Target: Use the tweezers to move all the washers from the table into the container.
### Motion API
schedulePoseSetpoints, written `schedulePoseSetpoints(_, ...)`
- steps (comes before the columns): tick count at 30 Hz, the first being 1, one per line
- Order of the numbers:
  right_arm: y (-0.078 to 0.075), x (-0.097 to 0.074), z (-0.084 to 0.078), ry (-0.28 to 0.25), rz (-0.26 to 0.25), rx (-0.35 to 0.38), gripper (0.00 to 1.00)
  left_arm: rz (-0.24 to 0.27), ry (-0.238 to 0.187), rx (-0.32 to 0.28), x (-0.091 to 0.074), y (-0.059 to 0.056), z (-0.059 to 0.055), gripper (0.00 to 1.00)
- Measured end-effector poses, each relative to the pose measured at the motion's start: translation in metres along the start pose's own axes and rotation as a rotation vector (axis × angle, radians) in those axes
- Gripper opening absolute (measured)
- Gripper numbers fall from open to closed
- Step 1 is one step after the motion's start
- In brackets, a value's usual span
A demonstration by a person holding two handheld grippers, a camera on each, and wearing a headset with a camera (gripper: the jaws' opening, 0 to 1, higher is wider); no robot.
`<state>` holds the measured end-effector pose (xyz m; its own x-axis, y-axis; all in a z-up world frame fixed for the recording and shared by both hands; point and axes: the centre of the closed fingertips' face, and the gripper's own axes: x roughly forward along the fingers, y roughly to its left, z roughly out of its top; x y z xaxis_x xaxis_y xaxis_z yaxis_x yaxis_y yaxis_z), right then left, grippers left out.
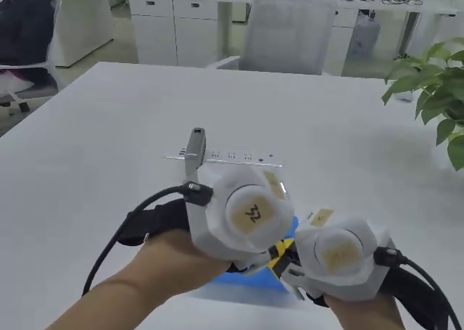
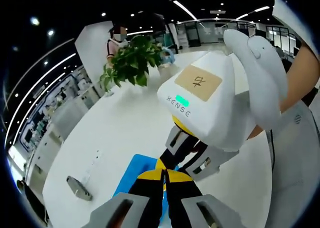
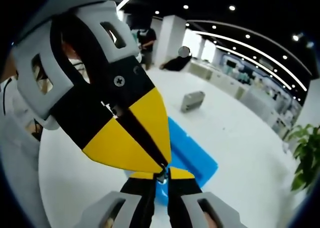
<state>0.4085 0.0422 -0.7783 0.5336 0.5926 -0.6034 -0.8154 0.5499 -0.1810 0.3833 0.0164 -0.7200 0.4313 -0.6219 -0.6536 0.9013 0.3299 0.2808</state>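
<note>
My two grippers are held tip to tip just above a blue container point(image 1: 243, 285) near the table's front edge. The left gripper point(image 1: 274, 256) is shut, and its black-and-yellow jaws come in large from the upper left of the right gripper view. The right gripper point(image 3: 160, 182) is shut on a thin metal piece point(image 3: 161, 176), seemingly the end of the tweezers, right where the left jaws' tip meets it. In the left gripper view my own gripper point(image 2: 165, 182) points at the right gripper's white body point(image 2: 210, 102) over the blue container point(image 2: 134, 172).
A small grey block point(image 1: 196, 143) stands beyond the grippers next to a flat white power strip point(image 1: 232, 157) on the white table point(image 1: 109, 127). A potted plant point(image 1: 435, 91) sits at the right edge. A chair and desks stand behind the table.
</note>
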Motion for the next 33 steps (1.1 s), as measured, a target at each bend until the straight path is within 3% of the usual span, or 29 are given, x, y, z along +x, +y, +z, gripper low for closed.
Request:
schedulePoseSetpoints(7, 0.01, -0.022, 0.011, -0.041, -0.022, -0.037, 0.06, -0.007, -0.026, 0.061, -0.026, -0.016, 0.012, 0.0)
schedulePoseSetpoints(9, 0.015, -0.03, 0.013, -0.045, -0.028, -0.05, 0.06, -0.011, -0.034, 0.072, -0.034, -0.021, 0.014, 0.0)
schedulePoseSetpoints(14, 0.024, -0.05, 0.015, -0.05, -0.096, -0.106, 0.07, -0.027, -0.064, 0.077, -0.051, -0.033, 0.015, 0.0)
schedulePoseSetpoints(17, 0.033, -0.057, 0.01, -0.034, -0.106, -0.143, 0.07, -0.042, -0.07, 0.08, -0.053, -0.04, 0.014, 0.0)
schedulePoseSetpoints(20, 0.042, -0.058, -0.003, -0.008, -0.102, -0.156, 0.07, -0.076, -0.041, 0.092, -0.049, -0.054, 0.0, 0.0)
schedulePoseSetpoints(25, 0.057, -0.053, -0.029, 0.035, -0.066, -0.095, 0.08, -0.135, -0.014, 0.09, -0.037, -0.074, -0.019, 0.0)
schedulePoseSetpoints(33, 0.076, -0.038, -0.053, 0.08, -0.027, -0.017, 0.09, -0.176, 0.045, 0.107, -0.022, -0.09, -0.044, 0.0)
